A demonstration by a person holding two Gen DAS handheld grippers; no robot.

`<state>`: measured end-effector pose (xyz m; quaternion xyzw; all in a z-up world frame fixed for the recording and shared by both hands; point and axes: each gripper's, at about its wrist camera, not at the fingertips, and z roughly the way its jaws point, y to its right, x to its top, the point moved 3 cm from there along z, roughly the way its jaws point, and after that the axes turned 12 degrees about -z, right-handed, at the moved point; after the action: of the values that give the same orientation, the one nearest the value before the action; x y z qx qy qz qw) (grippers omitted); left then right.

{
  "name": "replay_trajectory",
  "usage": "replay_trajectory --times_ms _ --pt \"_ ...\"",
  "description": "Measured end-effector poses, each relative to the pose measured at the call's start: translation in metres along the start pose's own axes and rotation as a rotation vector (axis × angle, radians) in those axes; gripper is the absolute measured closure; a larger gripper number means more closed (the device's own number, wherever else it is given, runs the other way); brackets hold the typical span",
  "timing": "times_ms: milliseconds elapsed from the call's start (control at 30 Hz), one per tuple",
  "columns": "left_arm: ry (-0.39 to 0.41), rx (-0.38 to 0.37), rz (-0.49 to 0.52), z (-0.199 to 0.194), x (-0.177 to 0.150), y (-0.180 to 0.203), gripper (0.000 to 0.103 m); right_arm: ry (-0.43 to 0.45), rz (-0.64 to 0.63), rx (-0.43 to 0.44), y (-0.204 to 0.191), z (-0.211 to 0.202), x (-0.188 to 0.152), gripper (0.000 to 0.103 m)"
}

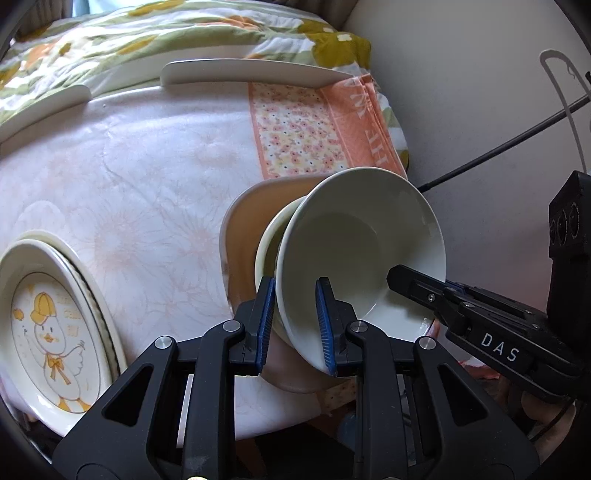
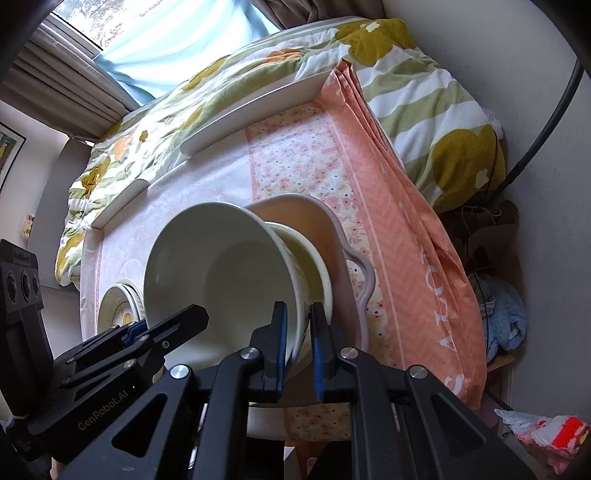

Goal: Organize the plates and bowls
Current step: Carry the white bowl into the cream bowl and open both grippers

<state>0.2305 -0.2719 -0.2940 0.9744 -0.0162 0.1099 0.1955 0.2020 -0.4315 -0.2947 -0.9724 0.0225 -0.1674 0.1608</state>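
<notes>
A white bowl (image 1: 343,251) (image 2: 218,273) sits tilted in a cream bowl (image 1: 267,243) (image 2: 314,266), which rests in a pink handled dish (image 1: 243,229) (image 2: 332,229) on the table. My left gripper (image 1: 295,325) has its jaws on either side of the white bowl's near rim with a gap showing, so it is open. My right gripper (image 2: 297,347) straddles the other side of the same rim, also with a gap. Each gripper shows in the other's view, the right (image 1: 436,295) and the left (image 2: 155,328). A stack of duck-print plates (image 1: 51,325) (image 2: 118,302) lies at the table's left.
The table has a white floral cloth (image 1: 147,184) and an orange flowered cloth (image 1: 314,122) (image 2: 406,240) at its right edge. A floral quilt (image 1: 166,33) lies behind. A wall (image 1: 461,92) with a black cable stands on the right. Clutter (image 2: 506,321) lies on the floor.
</notes>
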Motion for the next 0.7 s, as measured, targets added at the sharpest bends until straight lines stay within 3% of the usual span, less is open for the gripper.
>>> replay_trajectory --times_ms 267,500,700 --pt "0.018 0.065 0.045 0.002 0.004 0.008 0.083 -0.005 -0.031 0.000 0.001 0.003 0.004 0.092" --pt "0.038 0.180 0.142 0.003 0.002 0.020 0.083 -0.010 -0.046 -0.013 -0.001 0.003 0.005 0.091" --pt "0.044 0.221 0.170 0.005 0.002 0.022 0.083 -0.013 -0.049 -0.017 -0.001 0.003 0.004 0.090"
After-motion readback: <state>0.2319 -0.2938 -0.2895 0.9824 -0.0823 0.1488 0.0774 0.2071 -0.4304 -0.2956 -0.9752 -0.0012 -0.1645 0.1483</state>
